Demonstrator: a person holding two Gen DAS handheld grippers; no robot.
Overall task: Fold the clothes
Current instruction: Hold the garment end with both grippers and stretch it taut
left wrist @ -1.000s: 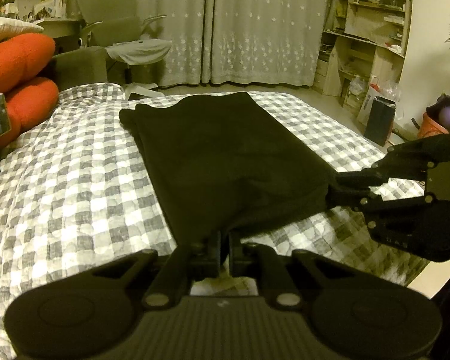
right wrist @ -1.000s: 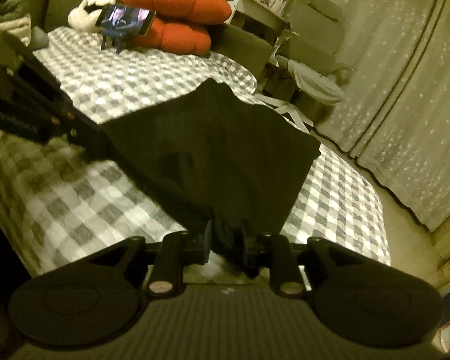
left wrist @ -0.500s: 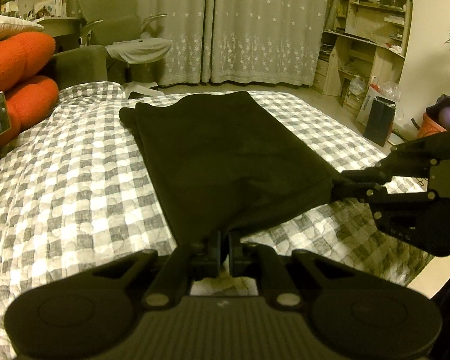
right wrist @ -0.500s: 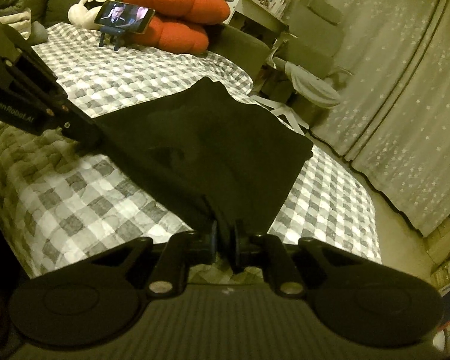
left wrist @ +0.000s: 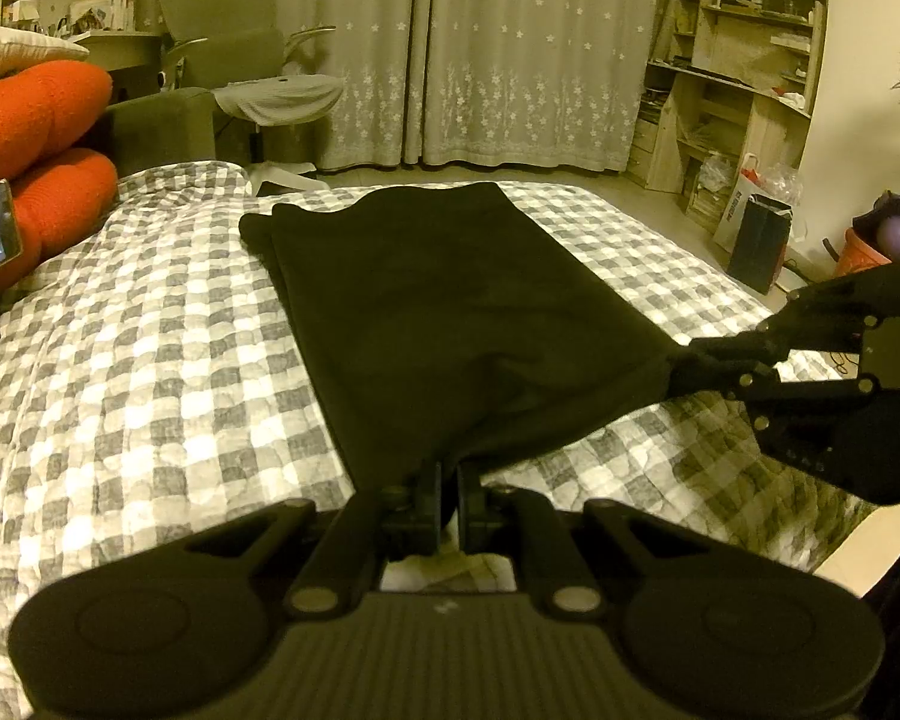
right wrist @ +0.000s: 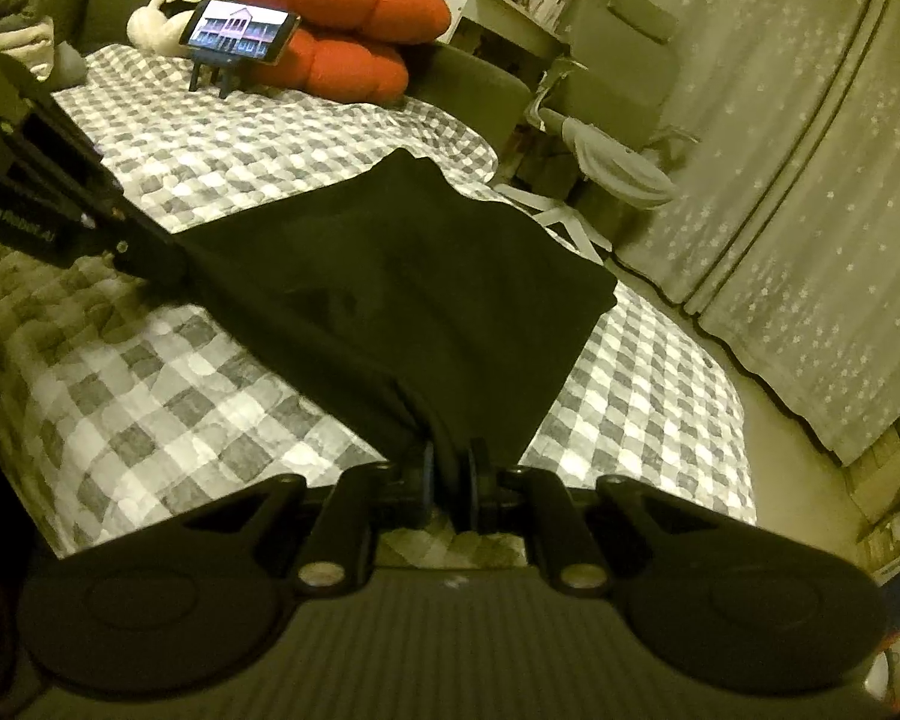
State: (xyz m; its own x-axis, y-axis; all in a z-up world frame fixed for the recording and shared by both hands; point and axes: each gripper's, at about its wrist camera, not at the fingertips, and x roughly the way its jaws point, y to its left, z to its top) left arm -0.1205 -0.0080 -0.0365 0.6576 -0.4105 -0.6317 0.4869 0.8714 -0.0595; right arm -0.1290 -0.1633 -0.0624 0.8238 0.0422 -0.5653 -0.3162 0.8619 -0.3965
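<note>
We keep both corners pinched — left hand-held gripper (left wrist: 447, 480) and right hand-held gripper (right wrist: 450, 468) clamp the black garment (left wrist: 450, 312), drawn tauter toward the bed (left wrist: 150, 360) edge than before.

Dim, yellow-tinted indoor light, heavy fisheye bending and dark vignetted corners, slight motion blur in the right view

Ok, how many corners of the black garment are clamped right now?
2. The left gripper pinches the near left corner of the black garment; the right gripper pinches the near right corner. The far end lies loose on the checkered bedspread.
</note>
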